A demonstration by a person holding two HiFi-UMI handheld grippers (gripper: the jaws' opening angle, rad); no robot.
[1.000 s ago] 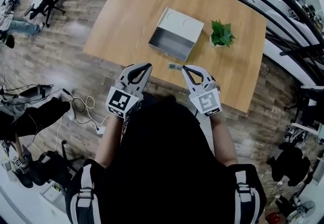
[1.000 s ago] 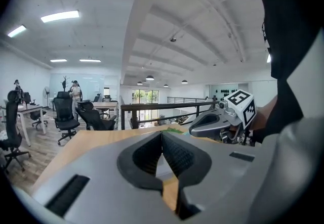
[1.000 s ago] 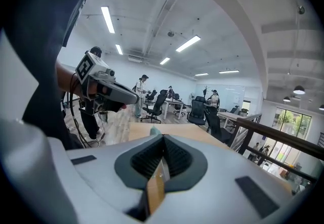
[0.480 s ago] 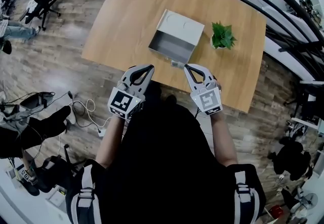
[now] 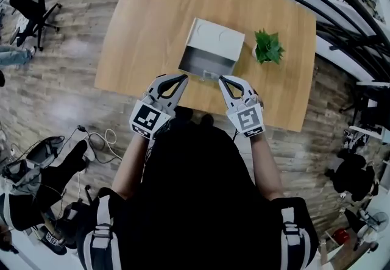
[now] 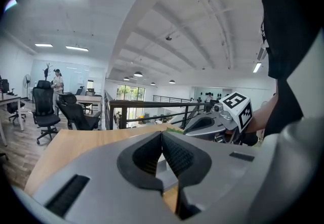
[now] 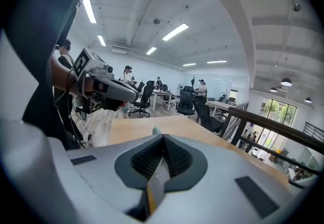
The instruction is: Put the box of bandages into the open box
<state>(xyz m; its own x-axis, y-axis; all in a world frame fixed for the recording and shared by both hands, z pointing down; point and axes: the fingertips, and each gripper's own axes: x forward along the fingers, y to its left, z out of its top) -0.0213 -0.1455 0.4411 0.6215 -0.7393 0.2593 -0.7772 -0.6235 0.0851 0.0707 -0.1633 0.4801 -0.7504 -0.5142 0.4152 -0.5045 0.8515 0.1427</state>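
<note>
The open grey box [image 5: 214,40] lies on the wooden table [image 5: 146,25], its white lid folded back. My right gripper [image 5: 220,79] is shut on the small flat box of bandages [image 5: 210,74], holding it right at the open box's near edge. In the right gripper view the box of bandages [image 7: 156,183] shows as a thin slab pinched between the jaws of the right gripper [image 7: 163,137]. The left gripper [image 5: 184,77] hovers at the table's front edge, left of the bandages; its jaws meet at the tips of the left gripper [image 6: 162,134] with nothing between them.
A small green potted plant [image 5: 267,47] stands just right of the open box. Black railings [image 5: 341,25] run past the table's far right side. Cables [image 5: 100,138] lie on the wood floor to my left, and office chairs [image 5: 27,3] stand further off.
Both grippers have moved forward toward the open box. The box of bandages in the right gripper went from short of the open box to its near edge.
</note>
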